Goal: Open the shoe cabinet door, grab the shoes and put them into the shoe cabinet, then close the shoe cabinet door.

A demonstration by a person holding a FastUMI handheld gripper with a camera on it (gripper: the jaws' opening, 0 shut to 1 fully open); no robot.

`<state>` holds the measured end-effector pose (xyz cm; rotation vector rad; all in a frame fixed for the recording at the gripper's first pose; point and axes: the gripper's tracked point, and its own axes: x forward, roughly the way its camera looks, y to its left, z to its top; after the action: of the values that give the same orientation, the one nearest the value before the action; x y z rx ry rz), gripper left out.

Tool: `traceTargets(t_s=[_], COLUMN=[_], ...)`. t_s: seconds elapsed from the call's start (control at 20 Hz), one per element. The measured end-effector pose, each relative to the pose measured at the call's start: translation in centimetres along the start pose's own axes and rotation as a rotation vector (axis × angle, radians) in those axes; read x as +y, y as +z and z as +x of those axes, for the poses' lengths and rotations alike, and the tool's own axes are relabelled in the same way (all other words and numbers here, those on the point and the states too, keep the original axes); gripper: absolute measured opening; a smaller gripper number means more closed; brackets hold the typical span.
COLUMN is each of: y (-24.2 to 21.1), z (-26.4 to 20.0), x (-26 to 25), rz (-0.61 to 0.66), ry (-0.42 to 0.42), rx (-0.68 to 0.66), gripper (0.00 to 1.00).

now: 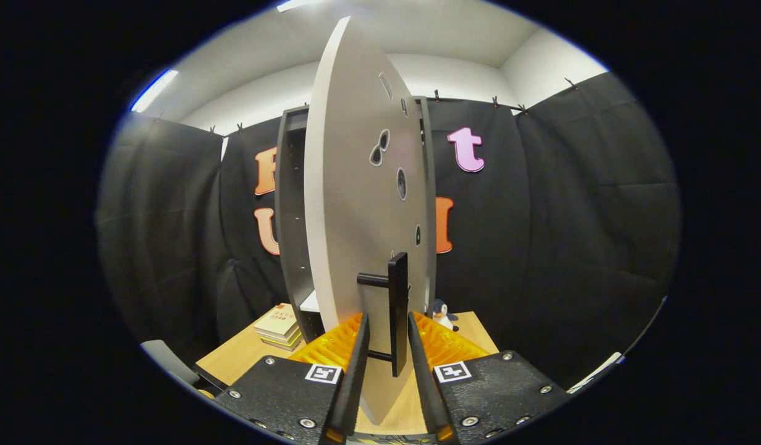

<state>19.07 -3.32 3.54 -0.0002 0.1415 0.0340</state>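
The tall dark shoe cabinet [290,210] stands on the wooden table [232,361] with its light grey door [349,204] swung out toward me, nearly edge-on. The door's black bar handle [398,309] stands upright between my fingertips. My gripper [389,321] straddles the handle with its fingers narrowly apart: the right finger lies close beside the bar, and a gap shows between the bar and the left finger. A white shelf [310,303] shows low inside the cabinet.
A stack of books [279,327] lies on the table left of the cabinet. A small penguin toy [442,314] sits right of the door's foot. Black cloth walls close the booth on all sides.
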Motion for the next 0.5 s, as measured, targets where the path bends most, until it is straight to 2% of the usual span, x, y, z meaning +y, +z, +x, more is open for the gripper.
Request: traceTargets(t_s=[0.2, 0.5], y=[0.1, -0.2], z=[1.1, 3.3], x=[1.5, 5.3], rz=[0.012, 0.043], ry=[0.045, 0.158], rx=[-0.007, -0.009], gripper=[0.41, 0.44])
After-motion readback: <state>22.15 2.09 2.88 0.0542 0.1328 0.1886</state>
